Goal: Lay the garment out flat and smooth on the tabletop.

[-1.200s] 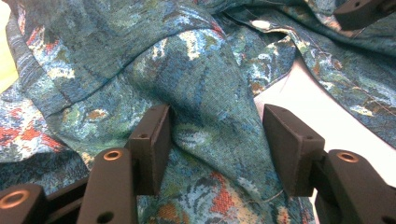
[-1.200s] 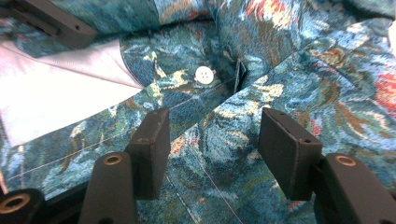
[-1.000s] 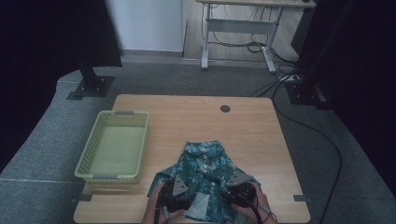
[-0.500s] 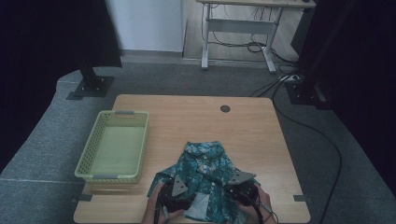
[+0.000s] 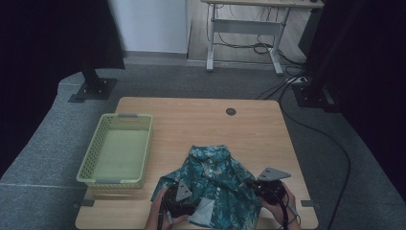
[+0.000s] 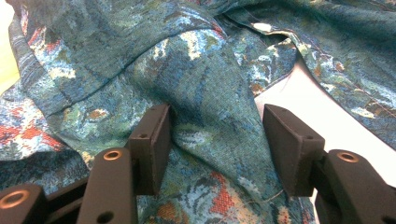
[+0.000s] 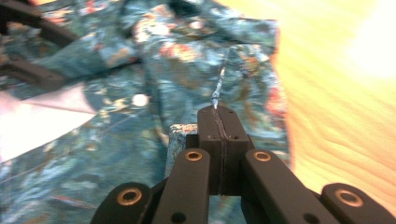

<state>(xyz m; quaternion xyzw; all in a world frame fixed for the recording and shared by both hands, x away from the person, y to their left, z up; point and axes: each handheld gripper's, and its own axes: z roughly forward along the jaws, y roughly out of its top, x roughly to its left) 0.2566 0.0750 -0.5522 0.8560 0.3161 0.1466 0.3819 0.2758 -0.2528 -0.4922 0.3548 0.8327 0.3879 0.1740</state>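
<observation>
Floral shirt, on wooden table; left gripper wide, straddling a fold; right gripper pinching its edge.

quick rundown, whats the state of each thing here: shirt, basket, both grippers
shirt: crumpled, spread on the table's near edge, partly open with pale inside showing
basket: upright, empty, apart from the shirt
left gripper: jaws open, a ridge of shirt cloth between them
right gripper: jaws shut on a thin fold of shirt
table: bare at the far half
</observation>
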